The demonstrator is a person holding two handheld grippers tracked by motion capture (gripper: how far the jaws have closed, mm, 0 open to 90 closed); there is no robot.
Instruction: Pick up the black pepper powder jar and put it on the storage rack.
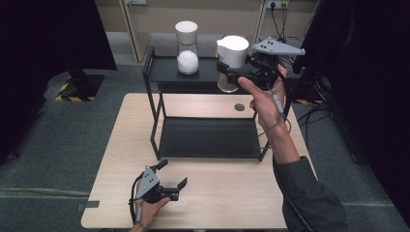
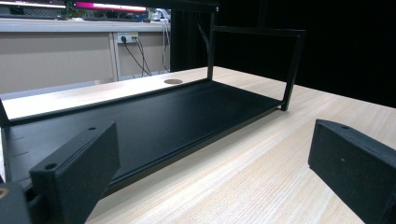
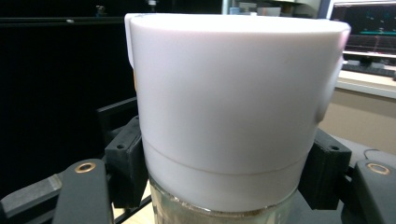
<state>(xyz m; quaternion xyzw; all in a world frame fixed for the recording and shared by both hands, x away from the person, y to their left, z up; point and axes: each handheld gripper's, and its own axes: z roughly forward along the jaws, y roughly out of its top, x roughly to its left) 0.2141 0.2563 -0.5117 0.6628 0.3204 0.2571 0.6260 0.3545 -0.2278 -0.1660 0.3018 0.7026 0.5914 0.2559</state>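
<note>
Right gripper (image 1: 231,72): clamped on white-lidded clear glass jar (image 1: 231,59), jaws squeezing both sides just under the lid, jar upright.
Jar location: 1 o'clock of light wooden table (image 1: 203,203), above right end of black metal two-tier rack's (image 1: 159,113) top shelf; contact with shelf unclear.
Second jar: white-lidded clear glass jar with white contents (image 1: 187,48), standing on top shelf, 12 o'clock.
Left gripper (image 1: 172,174): jaws spread, nothing between them, resting on table at 7 o'clock, facing the rack.

The desk (image 1: 203,203) was evenly lit from above while both sides stayed black. The white lid (image 3: 233,93) glared, overexposed. Close jaws looked soft.
</note>
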